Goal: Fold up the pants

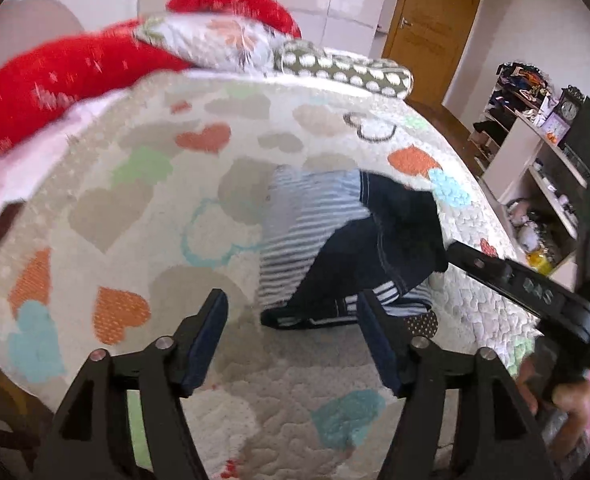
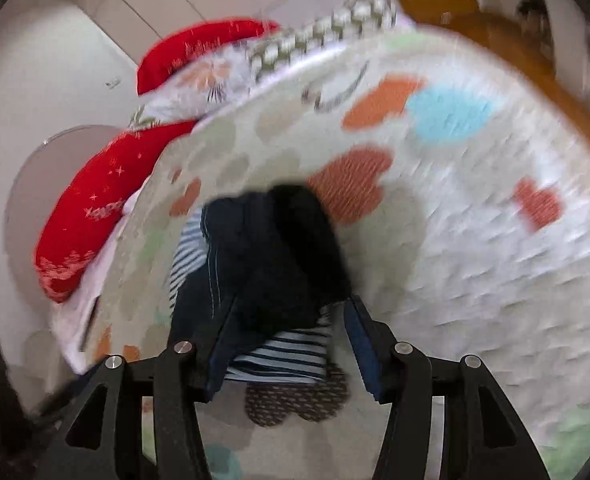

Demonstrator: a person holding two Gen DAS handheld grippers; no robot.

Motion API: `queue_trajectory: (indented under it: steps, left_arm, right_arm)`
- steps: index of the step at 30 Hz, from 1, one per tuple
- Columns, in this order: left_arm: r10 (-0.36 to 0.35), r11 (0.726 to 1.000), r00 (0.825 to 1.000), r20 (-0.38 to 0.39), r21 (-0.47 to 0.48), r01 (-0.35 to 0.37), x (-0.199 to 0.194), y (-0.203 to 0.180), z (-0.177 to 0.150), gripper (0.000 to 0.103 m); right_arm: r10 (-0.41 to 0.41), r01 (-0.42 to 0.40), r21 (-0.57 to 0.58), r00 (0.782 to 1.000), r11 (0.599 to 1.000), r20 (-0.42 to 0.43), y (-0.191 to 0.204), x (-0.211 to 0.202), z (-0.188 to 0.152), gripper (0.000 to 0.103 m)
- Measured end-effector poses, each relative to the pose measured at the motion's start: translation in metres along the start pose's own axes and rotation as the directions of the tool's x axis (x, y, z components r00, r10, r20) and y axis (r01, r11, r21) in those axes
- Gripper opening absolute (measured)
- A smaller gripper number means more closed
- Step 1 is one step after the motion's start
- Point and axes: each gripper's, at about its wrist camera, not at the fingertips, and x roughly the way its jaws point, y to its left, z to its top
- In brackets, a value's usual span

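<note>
The pants (image 1: 347, 240) are dark navy with blue-and-white striped parts, lying bunched and partly folded on the heart-patterned bedspread (image 1: 135, 208). My left gripper (image 1: 293, 308) is open and empty, just in front of the pants' near edge. My right gripper (image 2: 291, 312) is open, its jaws on either side of the pants' (image 2: 263, 256) near striped end; this view is blurred. The right gripper's body (image 1: 535, 292) reaches in from the right in the left wrist view, its tip at the pants.
Red pillows (image 1: 75, 68), a floral pillow (image 1: 215, 40) and a dotted bolster (image 1: 347, 66) lie at the bed's far end. A white shelf unit (image 1: 535, 168) with clutter stands to the right, past the bed's edge. A wooden door (image 1: 431, 24) is behind.
</note>
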Motion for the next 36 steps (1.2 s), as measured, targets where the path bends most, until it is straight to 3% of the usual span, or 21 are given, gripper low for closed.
queue_trajectory:
  steps: [5, 13, 17, 36]
  left_arm:
    - [0.080, 0.996, 0.993, 0.083, 0.032, -0.083, -0.035, -0.019, 0.003, 0.079]
    - [0.126, 0.988, 0.982, 0.142, 0.067, -0.137, -0.059, -0.043, 0.006, 0.082]
    - [0.130, 0.986, 0.982, 0.137, 0.088, -0.142, -0.060, -0.048, 0.005, 0.082]
    - [0.111, 0.990, 0.992, 0.059, 0.079, -0.116, -0.041, -0.041, 0.000, 0.082]
  right_arm:
    - [-0.117, 0.120, -0.019, 0.987, 0.993, 0.108, -0.001, -0.038, -0.020, 0.059]
    - [-0.177, 0.196, -0.121, 0.972, 0.973, 0.152, 0.012, -0.062, -0.046, 0.064]
    - [-0.185, 0.209, -0.158, 0.971, 0.965, 0.154, 0.016, -0.062, -0.049, 0.066]
    - [-0.216, 0.222, -0.110, 0.974, 0.969, 0.069, 0.002, -0.045, -0.053, 0.067]
